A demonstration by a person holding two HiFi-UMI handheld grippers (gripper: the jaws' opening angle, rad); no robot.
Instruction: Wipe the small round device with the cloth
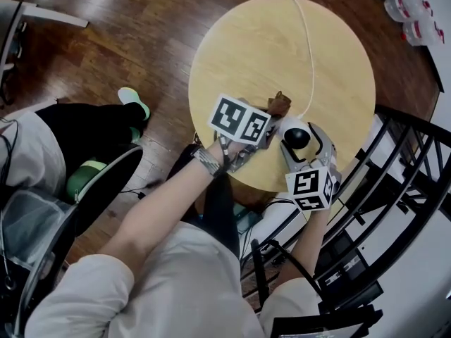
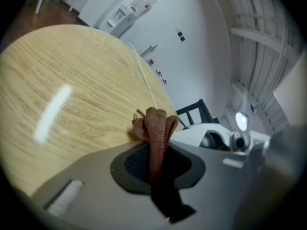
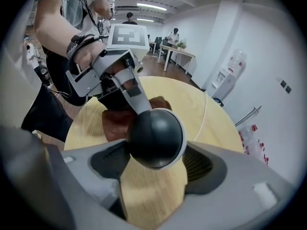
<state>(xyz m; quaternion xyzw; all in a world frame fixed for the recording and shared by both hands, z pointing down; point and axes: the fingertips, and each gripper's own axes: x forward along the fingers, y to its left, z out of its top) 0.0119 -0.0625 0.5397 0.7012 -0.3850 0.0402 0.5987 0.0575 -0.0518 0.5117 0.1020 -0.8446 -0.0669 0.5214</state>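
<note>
Near edge of the round table (image 1: 282, 41), right of centre. The right gripper (image 3: 158, 163) clamps the small round device (image 1: 296, 138) by its sides, dark dome turned up and back toward the holder, white cable (image 1: 308, 48) trailing to the far edge. Being round, it shows no long axis. The left gripper (image 2: 156, 150), the nearer tool, pinches the bunched cloth (image 2: 154, 126) just left of the device. Its tip is at the dome, contact uncertain, so the wipe likely runs rightward.

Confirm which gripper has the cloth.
The left gripper: its jaws are shut on the brown cloth. The right gripper instead clamps the small round device, white with a dark dome.
</note>
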